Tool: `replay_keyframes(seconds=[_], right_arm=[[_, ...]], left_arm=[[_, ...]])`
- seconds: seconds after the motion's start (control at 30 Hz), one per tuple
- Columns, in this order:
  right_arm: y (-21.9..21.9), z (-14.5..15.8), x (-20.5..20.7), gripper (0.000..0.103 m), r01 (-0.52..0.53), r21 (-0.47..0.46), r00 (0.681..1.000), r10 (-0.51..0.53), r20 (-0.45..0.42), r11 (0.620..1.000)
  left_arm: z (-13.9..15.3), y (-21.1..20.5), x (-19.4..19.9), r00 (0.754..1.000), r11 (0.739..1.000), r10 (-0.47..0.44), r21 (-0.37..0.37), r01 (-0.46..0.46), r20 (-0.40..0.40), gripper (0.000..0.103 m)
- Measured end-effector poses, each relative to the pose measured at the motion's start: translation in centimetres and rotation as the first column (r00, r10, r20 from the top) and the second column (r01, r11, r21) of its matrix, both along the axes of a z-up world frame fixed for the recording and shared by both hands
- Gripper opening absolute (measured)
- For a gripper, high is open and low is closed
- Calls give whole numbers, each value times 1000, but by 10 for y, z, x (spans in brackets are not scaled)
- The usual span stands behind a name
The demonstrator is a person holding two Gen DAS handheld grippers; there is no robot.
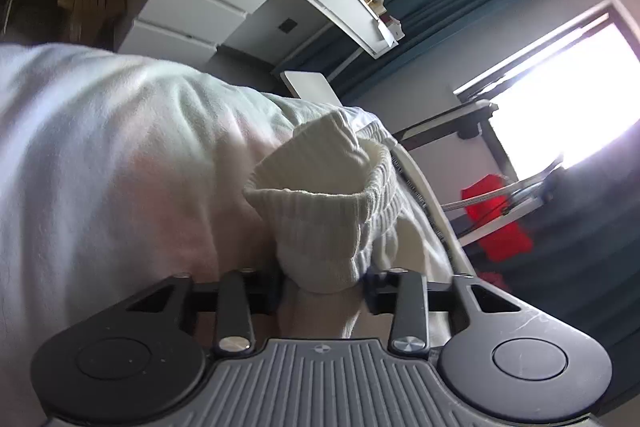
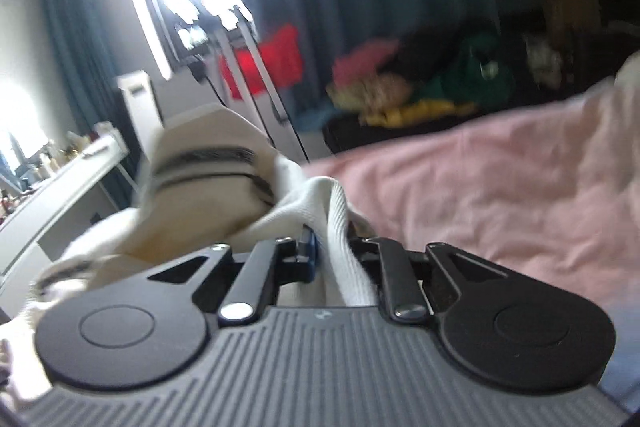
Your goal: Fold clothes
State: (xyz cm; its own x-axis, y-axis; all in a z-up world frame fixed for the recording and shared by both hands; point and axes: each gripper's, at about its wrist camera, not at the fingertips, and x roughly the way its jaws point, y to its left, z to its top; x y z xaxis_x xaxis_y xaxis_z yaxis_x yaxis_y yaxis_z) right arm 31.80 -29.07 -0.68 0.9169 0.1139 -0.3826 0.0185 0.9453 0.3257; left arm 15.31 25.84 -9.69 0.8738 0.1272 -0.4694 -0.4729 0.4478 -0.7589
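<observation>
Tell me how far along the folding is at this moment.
Early or mid-fold; no finished fold shows. In hand: the left gripper is shut on the ribbed hem of a cream garment, and the right gripper clamps another ribbed edge of the same-looking fabric, lifted over the pink bedding. Left: laying it down folded, plus the colourful clothes pile behind.

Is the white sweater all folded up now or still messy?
Still messy: the white sweater hangs bunched between the left gripper and right gripper.
</observation>
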Motion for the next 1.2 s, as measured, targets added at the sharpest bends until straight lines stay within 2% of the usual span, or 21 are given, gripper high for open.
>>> replay_keyframes(seconds=[0.13, 0.2, 0.27, 0.37, 0.5, 0.53, 0.6, 0.63, 0.67, 0.7, 0.73, 0.77, 0.83, 0.87, 0.97, 1.0, 1.07, 1.17, 1.2], right_arm=[[11, 38, -63, 14, 3, -49, 996, 2, 88, 999], [12, 48, -95, 14, 24, -51, 995, -19, 95, 998], [9, 52, -124, 14, 37, -34, 997, -34, 67, 999], [7, 43, -168, 15, 8, -28, 1000, -8, -9, 1000], [13, 25, -209, 17, -120, -43, 985, 114, -127, 992], [15, 22, -215, 19, -153, -41, 978, 145, -153, 987], [12, 20, -227, 30, -177, -15, 974, 173, -149, 984], [10, 20, -232, 51, -182, -2, 974, 180, -140, 983], [7, 19, -234, 73, -174, 20, 976, 175, -132, 985], [1, 20, -235, 80, -157, 57, 980, 163, -117, 986], [-6, 19, -235, 82, -131, 98, 984, 141, -104, 986], [-13, 18, -235, 80, -106, 139, 989, 119, -92, 985], [-26, 12, -231, 80, -29, 194, 993, 51, -105, 981], [-32, 8, -227, 80, 22, 206, 992, 5, -130, 978], [-57, -15, -195, 81, 164, 180, 957, -113, -266, 970], [-65, -23, -185, 81, 184, 191, 949, -123, -291, 964], [-69, -35, -166, 80, 185, 128, 938, -136, -319, 974], [-73, -55, -139, 79, 155, 45, 924, -129, -360, 987], [-79, -62, -135, 77, 153, 91, 923, -109, -368, 984]], left_arm=[[20, 9, -8, 999, 1000, 5, -14, -5, 44, 20], [35, 18, -22, 996, 1000, 15, -20, -13, 87, 18], [51, 28, -39, 991, 1000, 24, -20, -22, 131, 18], [64, 43, -56, 989, 1000, 6, -29, -2, 149, 18], [61, 70, -53, 994, 995, -78, -48, 82, 80, 18], [60, 75, -52, 993, 994, -100, -42, 103, 60, 18], [53, 76, -52, 990, 990, -142, 21, 141, 26, 19], [47, 78, -53, 988, 988, -151, 26, 150, 15, 19], [41, 80, -54, 987, 987, -158, 26, 158, 4, 20], [36, 81, -56, 989, 989, -150, -11, 150, -5, 20], [34, 80, -58, 989, 989, -147, -28, 147, -12, 21], [33, 80, -59, 989, 989, -145, -42, 144, -18, 21], [37, 75, -57, 989, 989, -147, -1, 147, -32, 23], [39, 73, -55, 988, 989, -147, 21, 148, -39, 24], [39, 67, -50, 986, 987, -147, 54, 152, -80, 31], [38, 66, -47, 984, 986, -149, 56, 155, -97, 36], [36, 66, -44, 982, 988, -148, 36, 153, -114, 45], [35, 62, -40, 983, 989, -137, 33, 142, -123, 51], [35, 61, -39, 984, 990, -131, 36, 137, -123, 52]])
